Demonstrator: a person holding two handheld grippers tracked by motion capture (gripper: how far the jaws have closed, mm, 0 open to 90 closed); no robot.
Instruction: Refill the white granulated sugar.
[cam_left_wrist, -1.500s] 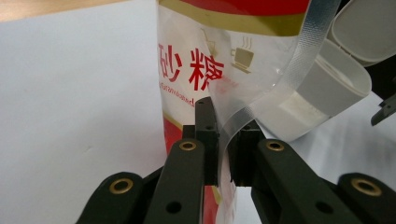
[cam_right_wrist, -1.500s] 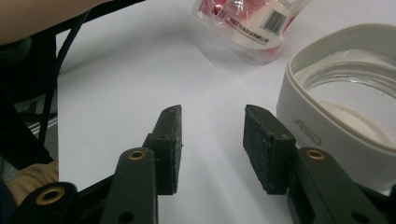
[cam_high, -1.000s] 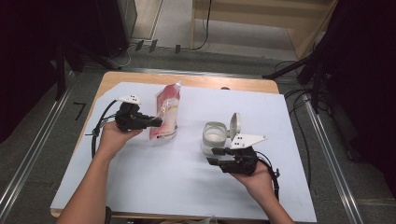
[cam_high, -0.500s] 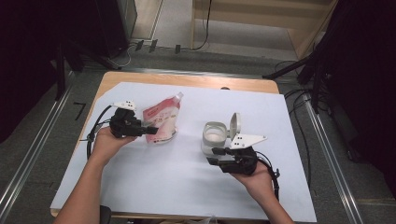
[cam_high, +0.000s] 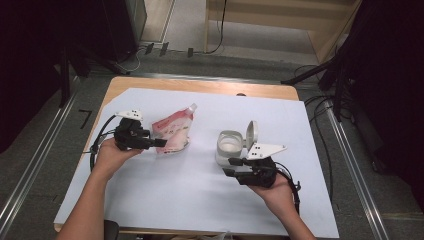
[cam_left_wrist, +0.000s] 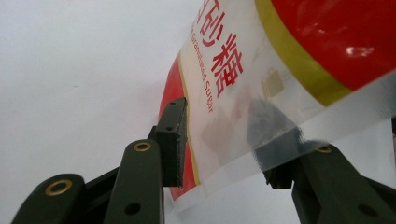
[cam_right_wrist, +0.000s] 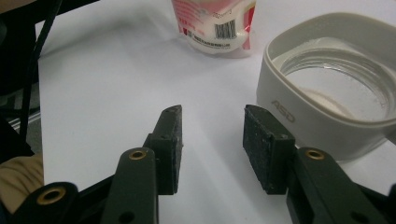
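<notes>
White jar (cam_high: 231, 146) lid up, white granules inside; sugar pouch (cam_high: 172, 134) beside.

Black hand-held gripper (cam_right_wrist: 212, 149) jaws, brass rivets, ribbed pads, trailing cable.

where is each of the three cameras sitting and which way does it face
High view: above the person's side, looking forward and down on the table; both forearms, left gripper, right gripper.
Left gripper view: on that gripper, along its jaws, which have just been opening around the sugar pouch.
Right gripper view: along open jaws, white container beside them.
Shared: the pouch and container.
</notes>
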